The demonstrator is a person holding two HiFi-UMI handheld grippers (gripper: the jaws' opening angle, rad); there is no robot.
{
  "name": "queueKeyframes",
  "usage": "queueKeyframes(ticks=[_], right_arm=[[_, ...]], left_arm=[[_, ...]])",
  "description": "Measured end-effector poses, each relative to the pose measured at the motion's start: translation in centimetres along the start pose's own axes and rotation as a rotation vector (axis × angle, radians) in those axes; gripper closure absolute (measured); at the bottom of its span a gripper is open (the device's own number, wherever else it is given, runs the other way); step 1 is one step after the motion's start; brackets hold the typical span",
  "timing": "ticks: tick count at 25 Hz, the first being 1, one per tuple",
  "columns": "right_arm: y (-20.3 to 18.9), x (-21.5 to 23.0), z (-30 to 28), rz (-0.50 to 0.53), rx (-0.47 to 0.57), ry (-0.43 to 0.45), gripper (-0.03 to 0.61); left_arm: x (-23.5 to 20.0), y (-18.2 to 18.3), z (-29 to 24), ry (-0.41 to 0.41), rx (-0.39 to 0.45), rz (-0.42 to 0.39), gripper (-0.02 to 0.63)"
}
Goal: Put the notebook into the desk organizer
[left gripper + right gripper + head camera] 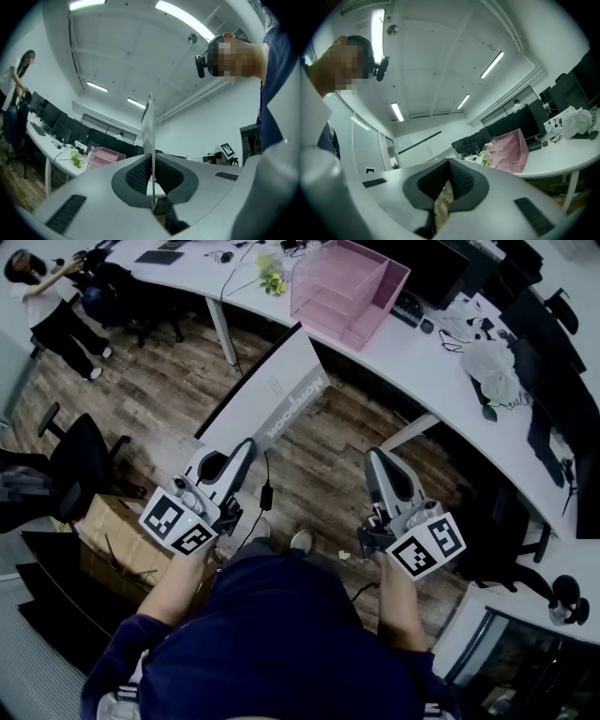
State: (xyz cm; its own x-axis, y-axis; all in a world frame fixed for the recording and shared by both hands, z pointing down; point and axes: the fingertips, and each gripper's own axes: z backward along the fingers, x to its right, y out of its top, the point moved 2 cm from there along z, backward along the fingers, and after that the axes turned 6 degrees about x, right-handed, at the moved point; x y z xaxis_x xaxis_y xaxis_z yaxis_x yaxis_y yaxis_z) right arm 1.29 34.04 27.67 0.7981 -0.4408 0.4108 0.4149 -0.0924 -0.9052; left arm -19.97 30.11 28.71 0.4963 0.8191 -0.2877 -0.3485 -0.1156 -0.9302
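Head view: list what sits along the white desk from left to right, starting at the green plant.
green plant → pink desk organizer → keyboard → white bag

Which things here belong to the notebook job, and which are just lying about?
Job: notebook, clamped in left tongs; pink desk organizer on the white desk; right tongs, shut, empty.
Lying about: green plant, white bag, keyboard, cardboard box, office chair.
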Motion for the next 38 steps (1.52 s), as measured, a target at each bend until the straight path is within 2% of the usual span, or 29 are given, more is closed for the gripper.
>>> queueKeyframes(ticks=[23, 38], right_arm=[[-0.3, 4.0, 0.8, -0.043, -0.004, -0.02, 0.575], [1.0, 6.6, 2.3, -0.065, 0.013, 0.013, 0.574]], left_arm=[[1.0, -1.7, -2.1, 0.029, -0.026, -0.017, 0.58], [2.7, -2.4, -4.1, 0.058, -0.016, -0.057, 0.58]])
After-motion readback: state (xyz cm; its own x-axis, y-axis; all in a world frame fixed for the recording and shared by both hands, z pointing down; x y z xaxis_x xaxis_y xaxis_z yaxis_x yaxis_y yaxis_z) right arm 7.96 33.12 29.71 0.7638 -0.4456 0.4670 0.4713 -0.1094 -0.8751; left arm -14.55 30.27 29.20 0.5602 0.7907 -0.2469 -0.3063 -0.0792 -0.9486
